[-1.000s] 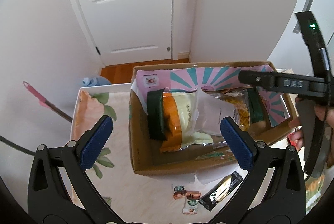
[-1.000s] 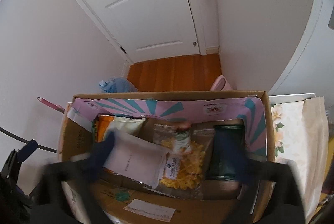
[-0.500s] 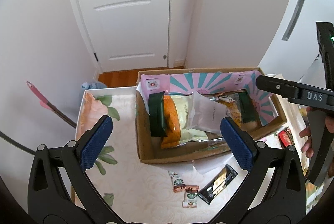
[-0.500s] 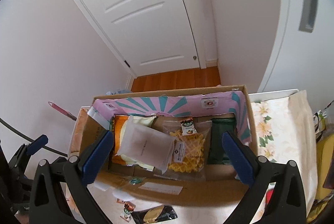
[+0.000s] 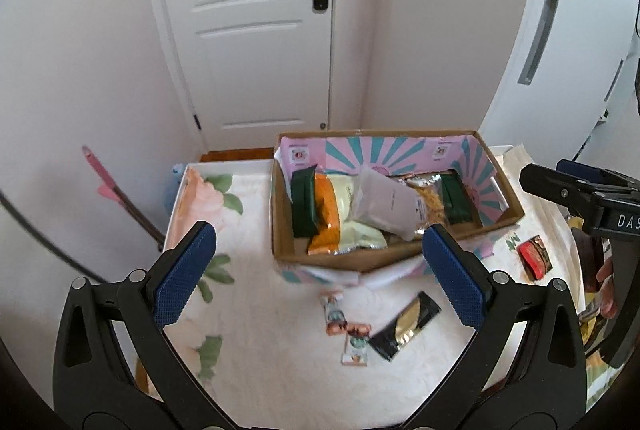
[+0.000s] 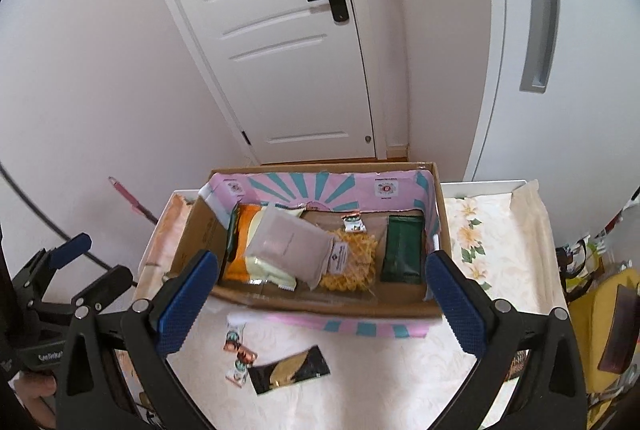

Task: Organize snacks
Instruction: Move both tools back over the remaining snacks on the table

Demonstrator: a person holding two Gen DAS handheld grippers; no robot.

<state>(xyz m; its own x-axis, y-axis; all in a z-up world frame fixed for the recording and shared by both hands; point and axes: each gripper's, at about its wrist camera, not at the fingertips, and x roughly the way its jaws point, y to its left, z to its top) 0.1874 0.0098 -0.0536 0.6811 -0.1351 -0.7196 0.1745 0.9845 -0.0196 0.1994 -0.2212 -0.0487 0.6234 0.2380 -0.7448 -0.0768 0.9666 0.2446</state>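
A cardboard box (image 5: 352,261) (image 6: 320,304) with a pink and teal lining stands on the flowered tablecloth. Inside lie a white pouch (image 5: 386,205) (image 6: 288,244), an orange and cream bag (image 5: 332,213) (image 6: 244,250), a waffle snack bag (image 6: 354,262) and dark green packets (image 5: 454,199) (image 6: 402,248). In front of the box lie a black and gold bar (image 5: 404,324) (image 6: 290,370) and small sachets (image 5: 340,314) (image 6: 238,354). My left gripper (image 5: 320,274) and right gripper (image 6: 320,300) both hang open above the table, empty.
A red packet (image 5: 534,260) lies to the right of the box. A white door (image 5: 256,29) and walls stand behind the table. A pink-handled tool (image 5: 108,185) leans at the left. Yellow bags (image 6: 600,310) sit at the far right edge.
Both grippers have pulled up and back from the box, so more of the table and the loose snacks in front now show. The right gripper's view was blurred, now steady.
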